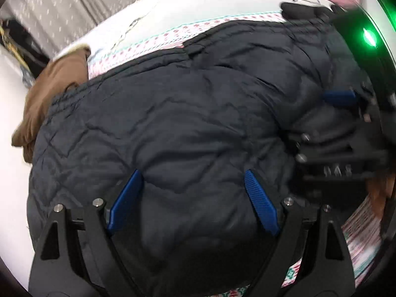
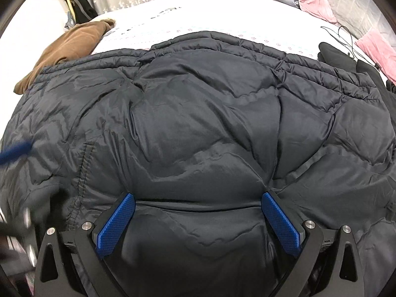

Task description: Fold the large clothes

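The bed (image 2: 222, 7) is largely covered by the dark quilted jacket (image 2: 198, 123), which is spread flat with its long axis running left to right in the right wrist view; its near hem and both side ends are cut off by the frame. A brown garment (image 2: 71, 44) is partly tucked under the jacket's far left corner, and a black item (image 2: 334, 55) beside the far right corner cannot be identified. The right gripper (image 2: 198, 199) is held wide over the jacket's near middle, nothing clamped. The left gripper (image 1: 193, 175) is likewise spread wide above the jacket; that view is blurred.
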`<state>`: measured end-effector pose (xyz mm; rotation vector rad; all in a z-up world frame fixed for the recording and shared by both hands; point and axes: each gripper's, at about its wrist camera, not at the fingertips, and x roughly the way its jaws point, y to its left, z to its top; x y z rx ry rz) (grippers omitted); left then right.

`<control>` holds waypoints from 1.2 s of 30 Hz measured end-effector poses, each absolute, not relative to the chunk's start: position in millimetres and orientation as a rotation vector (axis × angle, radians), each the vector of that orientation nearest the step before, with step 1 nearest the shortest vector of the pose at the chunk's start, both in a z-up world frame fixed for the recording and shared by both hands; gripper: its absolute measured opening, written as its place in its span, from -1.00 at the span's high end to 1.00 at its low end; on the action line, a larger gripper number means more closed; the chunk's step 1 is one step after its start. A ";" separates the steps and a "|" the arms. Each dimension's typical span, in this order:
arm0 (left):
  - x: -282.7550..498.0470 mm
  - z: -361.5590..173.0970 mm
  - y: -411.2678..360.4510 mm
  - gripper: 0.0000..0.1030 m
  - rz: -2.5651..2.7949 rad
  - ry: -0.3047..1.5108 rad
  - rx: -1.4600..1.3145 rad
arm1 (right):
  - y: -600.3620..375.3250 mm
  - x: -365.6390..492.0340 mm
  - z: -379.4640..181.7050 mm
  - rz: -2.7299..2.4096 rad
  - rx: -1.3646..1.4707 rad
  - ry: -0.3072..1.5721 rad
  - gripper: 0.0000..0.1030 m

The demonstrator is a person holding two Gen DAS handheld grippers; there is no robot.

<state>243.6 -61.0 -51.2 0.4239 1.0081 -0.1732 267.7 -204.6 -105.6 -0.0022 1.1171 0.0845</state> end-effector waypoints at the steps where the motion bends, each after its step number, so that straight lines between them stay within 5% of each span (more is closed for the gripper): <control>1: 242.2 -53.9 -63.5 -0.68 -0.174 1.002 0.445 | -201.6 266.2 -106.2 0.079 -0.008 1.113 -1.00; 10: 242.6 -62.5 -59.1 -0.68 -0.182 1.004 0.408 | -203.4 247.1 -87.6 0.067 0.025 1.108 -0.99; 15: 245.8 -63.4 -58.0 -0.68 -0.185 1.005 0.409 | -255.9 174.7 -42.3 0.073 0.311 0.927 -0.99; 26: 246.0 -64.3 -51.9 -0.68 -0.189 1.003 0.385 | -368.1 76.6 -70.0 -0.039 0.771 0.816 -0.96; 29: 245.7 -63.9 -52.7 -0.68 -0.179 1.004 0.378 | -385.2 74.7 -99.1 -0.063 0.908 0.865 -0.43; 31: 245.5 -64.0 -53.0 -0.68 -0.178 1.004 0.376 | -387.8 80.9 -118.0 -0.025 1.001 0.886 0.26; 36: 244.5 -63.8 -49.6 -0.68 -0.177 1.006 0.358 | -381.0 90.8 -117.8 -0.047 0.975 0.864 0.43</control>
